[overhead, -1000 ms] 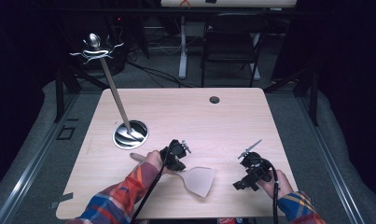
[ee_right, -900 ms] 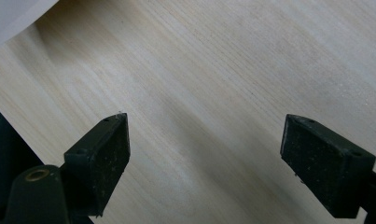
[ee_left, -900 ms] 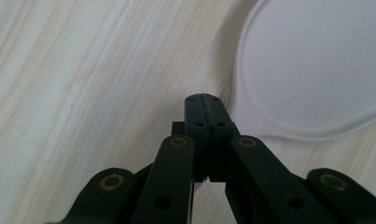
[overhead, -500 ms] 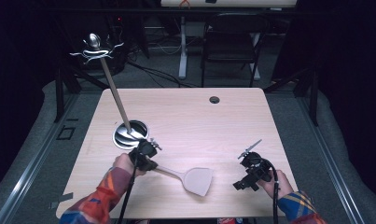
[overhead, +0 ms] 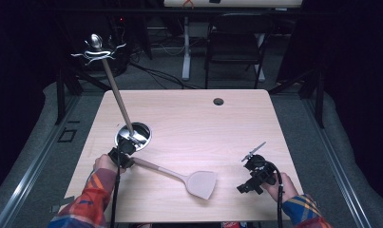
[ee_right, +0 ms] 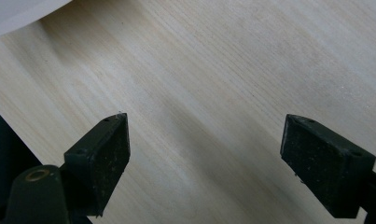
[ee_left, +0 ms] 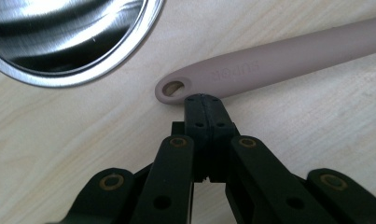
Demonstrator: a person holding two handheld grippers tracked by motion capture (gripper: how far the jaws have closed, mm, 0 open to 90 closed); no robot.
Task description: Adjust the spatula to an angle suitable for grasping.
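Having slid back, the left gripper point(ee_left: 205, 99), jaws pressed together beside the spatula point(ee_left: 279, 58), is needing to open before regripping; right gripper point(ee_right: 204, 161) is gaping wide.

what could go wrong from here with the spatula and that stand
1. The left gripper is shut with its tips against the spatula handle end, gripping nothing; a push may just slide the spatula.
2. That handle end lies close to the steel base of the utensil stand, so a nudge might knock it against the base.
3. The right gripper hovers open over bare table, too far off to steady anything.
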